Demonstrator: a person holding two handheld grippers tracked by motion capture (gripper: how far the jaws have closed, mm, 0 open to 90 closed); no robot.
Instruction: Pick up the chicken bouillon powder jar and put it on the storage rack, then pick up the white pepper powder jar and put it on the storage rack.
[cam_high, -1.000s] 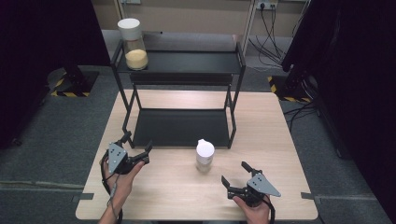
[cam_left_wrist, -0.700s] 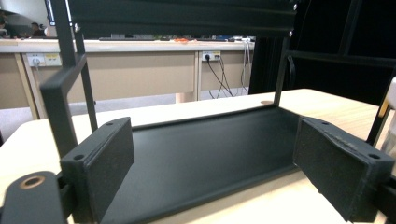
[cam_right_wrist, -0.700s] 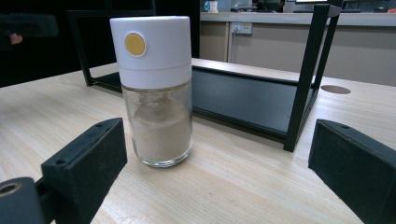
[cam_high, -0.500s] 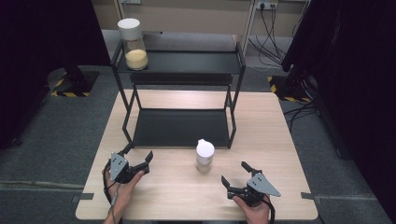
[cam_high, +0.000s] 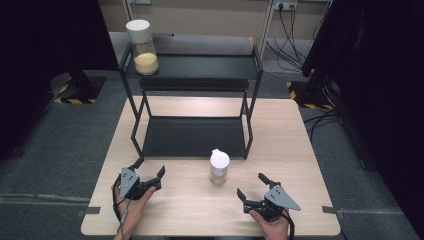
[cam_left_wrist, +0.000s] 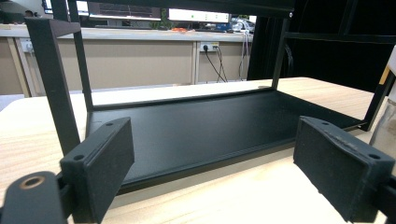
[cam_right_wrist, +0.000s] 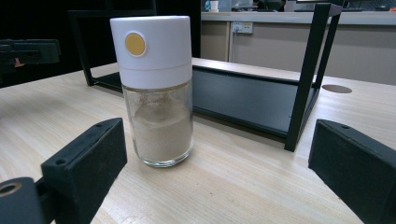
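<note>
Left tongs (cam_high: 149, 173) have pulled back toward the desk's (cam_high: 300, 150) near-left edge, jaws apart and empty, while right tongs (cam_high: 255, 189), also apart, sit just short of the white-capped glass spice jar (cam_high: 219, 166) standing before the black two-tier metal rack (cam_high: 192, 135), so right probably grabs.

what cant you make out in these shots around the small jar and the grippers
- Small jar: in the left gripper view the right edge cuts it to a sliver.
- Left gripper: in the right gripper view it is a dark shape cut off by the left edge; jaws unreadable there.
- Tall jar on the rack's top shelf: too small in the high view to tell what its yellow contents are.
- Right gripper: the person's hand hides its handle in the high view.
</note>
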